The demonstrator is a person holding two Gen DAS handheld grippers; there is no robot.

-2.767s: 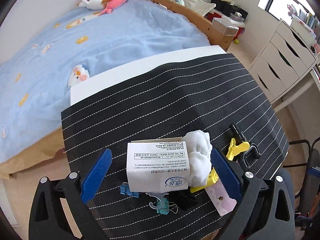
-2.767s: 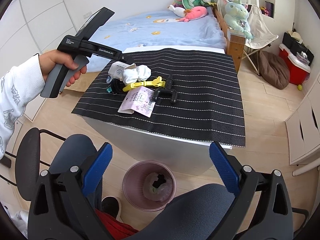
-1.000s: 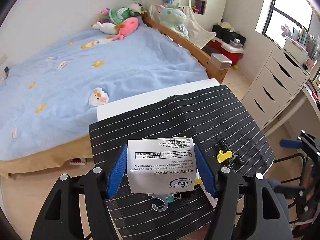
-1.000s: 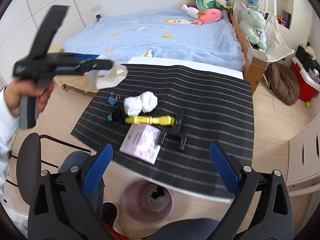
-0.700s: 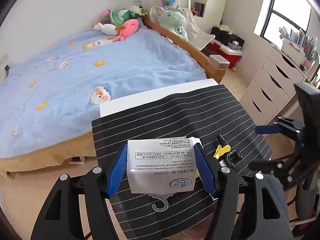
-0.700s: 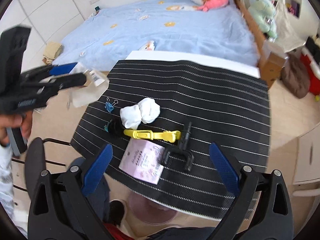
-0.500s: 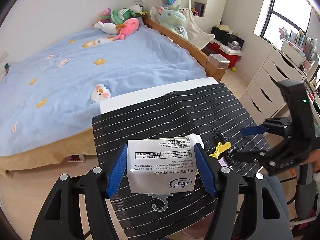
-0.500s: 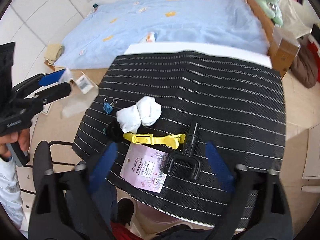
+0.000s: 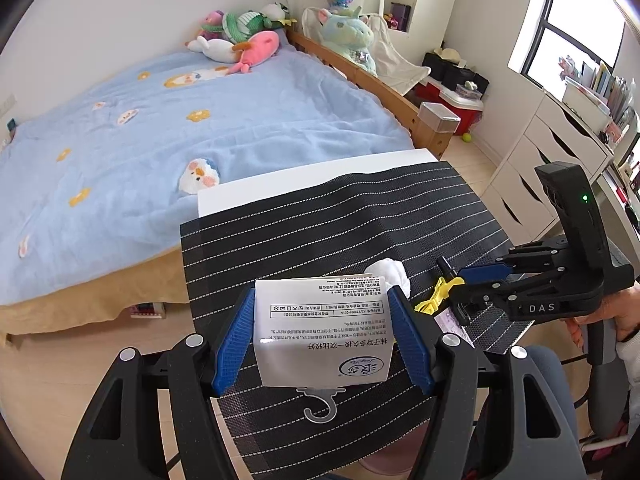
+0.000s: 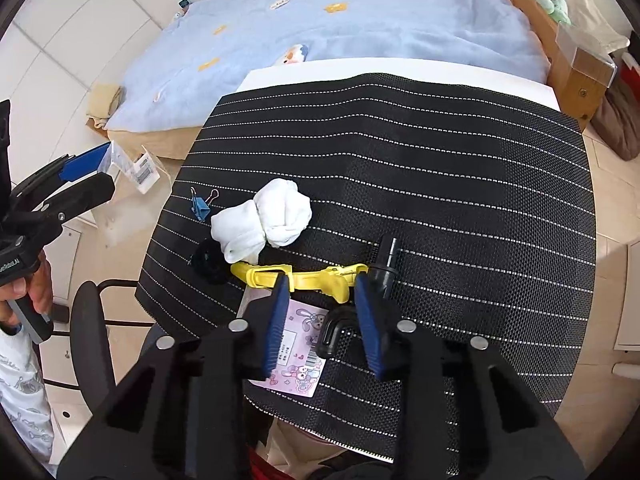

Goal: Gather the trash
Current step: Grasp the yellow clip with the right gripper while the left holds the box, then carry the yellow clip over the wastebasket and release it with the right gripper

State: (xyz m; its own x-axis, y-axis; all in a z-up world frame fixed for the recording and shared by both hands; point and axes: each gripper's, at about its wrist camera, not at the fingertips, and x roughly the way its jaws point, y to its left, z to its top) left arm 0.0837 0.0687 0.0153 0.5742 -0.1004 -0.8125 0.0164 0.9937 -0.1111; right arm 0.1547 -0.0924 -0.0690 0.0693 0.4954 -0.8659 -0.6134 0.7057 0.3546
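Each claw is matte black plastic with two blue, ribbed finger pads and round silver screws at the finger joints. The right claw carries white "DAS" lettering on its body and a small green light on its upright black housing. The hand on the grey grip shows bare skin and a white patterned sleeve

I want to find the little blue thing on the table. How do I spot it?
Look at the black striped mat on the white table, then find the white balled socks near its left edge. Just left of them lies the blue binder clip, small, with two wire loops, the only blue thing lying on the mat.
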